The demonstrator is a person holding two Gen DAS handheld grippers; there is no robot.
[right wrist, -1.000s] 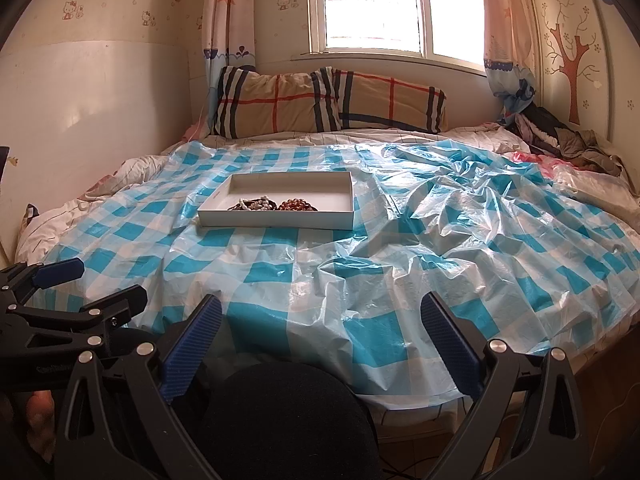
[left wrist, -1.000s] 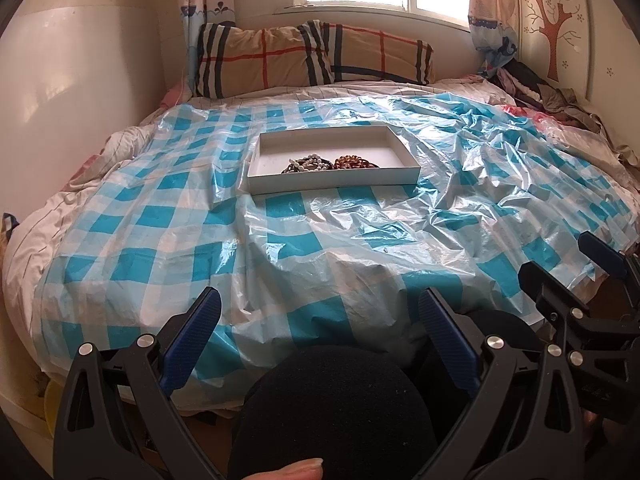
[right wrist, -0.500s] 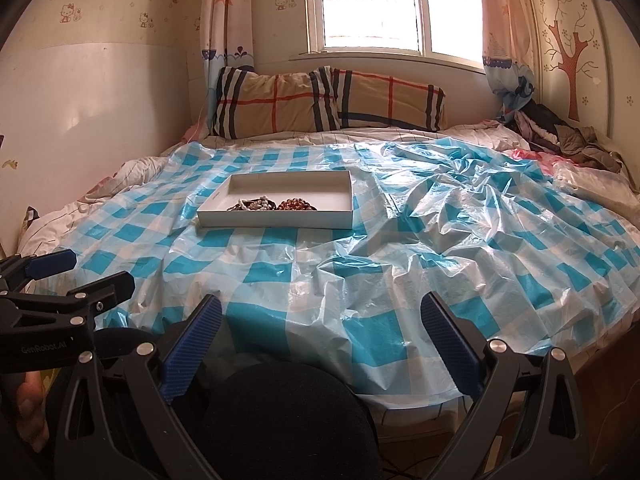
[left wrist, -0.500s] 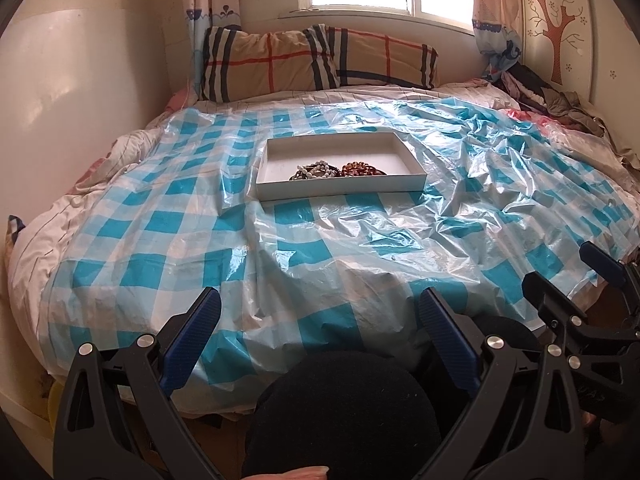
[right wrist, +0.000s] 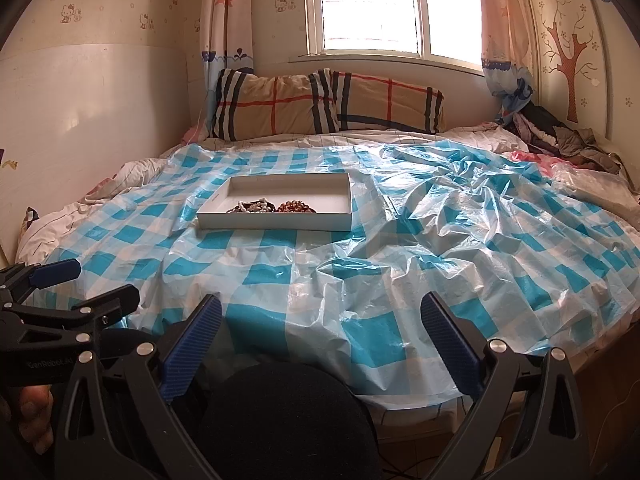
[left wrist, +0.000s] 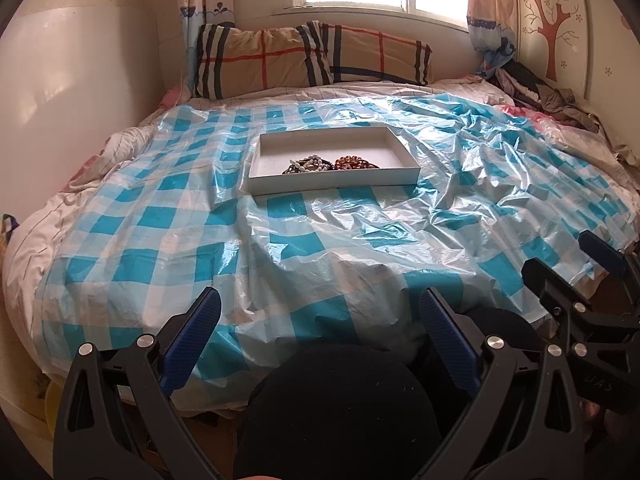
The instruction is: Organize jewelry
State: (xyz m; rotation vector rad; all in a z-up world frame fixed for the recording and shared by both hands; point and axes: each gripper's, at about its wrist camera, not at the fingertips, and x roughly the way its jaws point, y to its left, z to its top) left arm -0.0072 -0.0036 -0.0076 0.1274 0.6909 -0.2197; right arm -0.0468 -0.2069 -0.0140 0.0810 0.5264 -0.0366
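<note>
A shallow white tray [left wrist: 336, 182] [right wrist: 276, 222] lies on the blue-checked plastic sheet in the middle of the bed. Inside it, by the front wall, sit a dark and white bead bracelet pile [left wrist: 308, 165] [right wrist: 252, 207] and a brown bead bracelet [left wrist: 356, 163] [right wrist: 296, 207]. My left gripper [left wrist: 318, 304] [right wrist: 102, 280] is open and holds nothing, hovering over the bed's near edge, well short of the tray. My right gripper [right wrist: 320, 308] [left wrist: 560, 254] is also open with nothing in it, beside the left one on its right.
Two plaid pillows [left wrist: 312, 56] lean under the window at the head of the bed. A heap of clothes [right wrist: 560, 136] fills the far right corner. A white wall panel [left wrist: 80, 80] runs along the left. The plastic sheet [right wrist: 460, 216] is crumpled on the right.
The left wrist view has levelled and shifted slightly. The tray and bracelets have not moved, and both grippers remain open.
</note>
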